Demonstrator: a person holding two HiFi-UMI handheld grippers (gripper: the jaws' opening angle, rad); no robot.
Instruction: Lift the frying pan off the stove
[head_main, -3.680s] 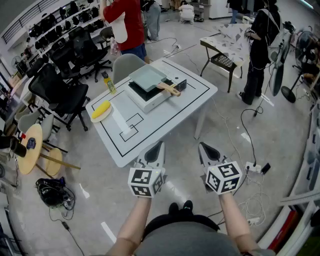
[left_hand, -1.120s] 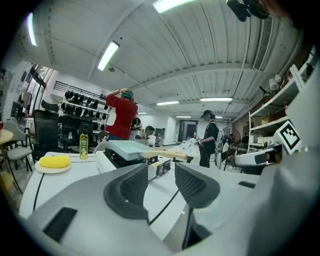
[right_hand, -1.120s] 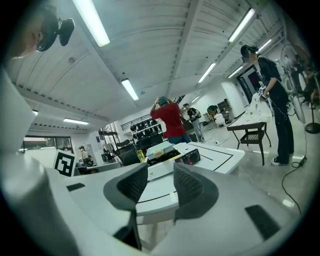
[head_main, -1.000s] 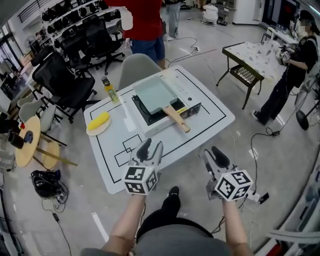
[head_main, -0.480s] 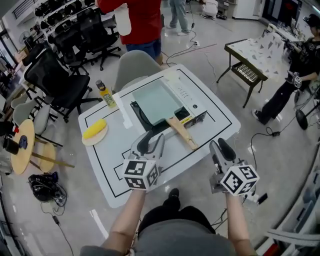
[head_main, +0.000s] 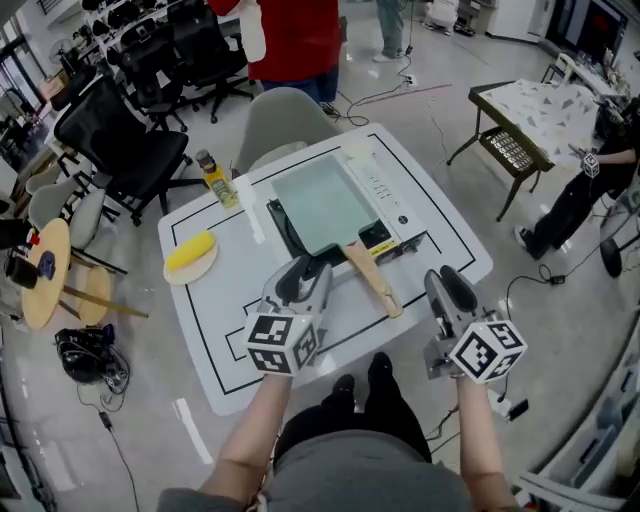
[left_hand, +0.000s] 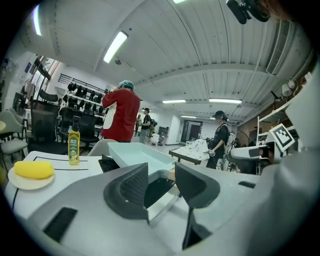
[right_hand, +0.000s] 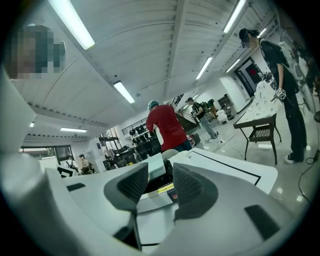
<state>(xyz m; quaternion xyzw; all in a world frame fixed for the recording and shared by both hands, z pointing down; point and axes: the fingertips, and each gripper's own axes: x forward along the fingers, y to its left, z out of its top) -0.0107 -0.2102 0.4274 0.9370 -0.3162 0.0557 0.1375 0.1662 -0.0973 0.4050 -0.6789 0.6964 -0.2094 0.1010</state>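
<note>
Closing on the worktop (head_main: 228, 318) is what has just happened. Both my hand-held grippers now hang at its near side, where a few seconds ago bare floor lay between me and it.

My left hand-held gripper (head_main: 300, 272) has its jaws apart with nothing between them. Its tips sit just short of the near corner of the stove (head_main: 398, 222). My right hand-held gripper (head_main: 446, 284) is likewise open and empty, at the worktop's edge, just right of the wooden handle (head_main: 374, 284). That handle points back toward me, between the two hand-held grippers.

Beyond it the frying pan (head_main: 322, 203), a pale square one, lies flat on the stove, untouched. Farther off, left of my left hand-held gripper, are a plate (head_main: 196, 276) with something yellow on it and a small bottle (head_main: 212, 172). Behind the worktop stands a person in a red top (head_main: 292, 35).

I judge the approach nearly done: the handle looks within reach, but no grasp has begun. A second ago the pan sat smaller and farther ahead of both hand-held grippers.
</note>
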